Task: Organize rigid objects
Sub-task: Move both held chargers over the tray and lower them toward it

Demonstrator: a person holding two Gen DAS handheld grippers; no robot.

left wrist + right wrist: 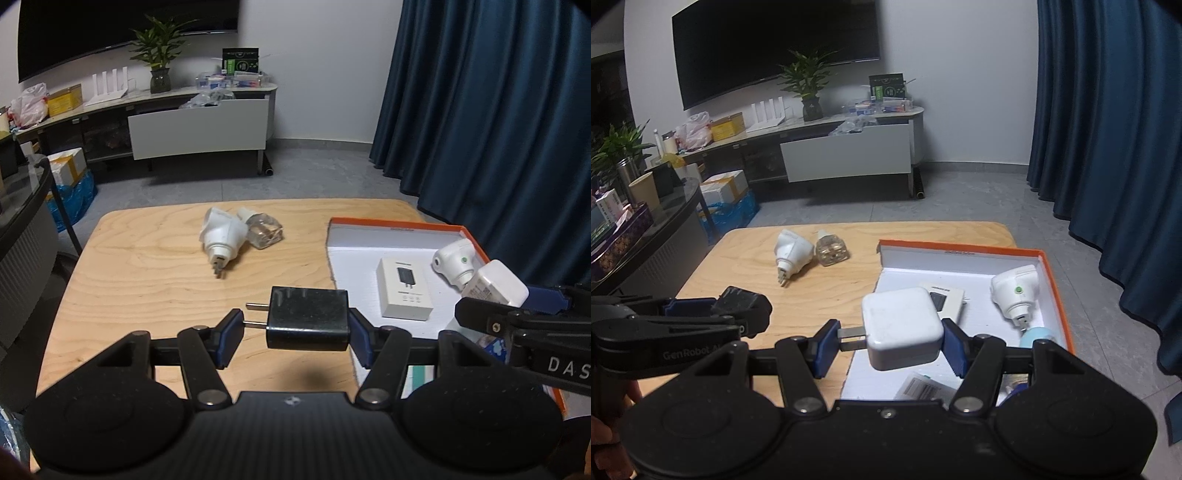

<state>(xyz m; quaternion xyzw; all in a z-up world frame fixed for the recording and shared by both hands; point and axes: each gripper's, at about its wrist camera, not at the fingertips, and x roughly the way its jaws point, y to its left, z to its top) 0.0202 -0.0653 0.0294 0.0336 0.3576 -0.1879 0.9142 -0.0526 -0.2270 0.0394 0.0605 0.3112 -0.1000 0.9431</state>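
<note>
Wooden table (147,280) fills mid-frame. Left gripper (295,328) pinches black charger (308,321), prongs pointing frame-left, orange-rimmed box (399,225) just to its right. Right gripper (890,341) clamps white charger (901,326) over the box, nearer.
</note>
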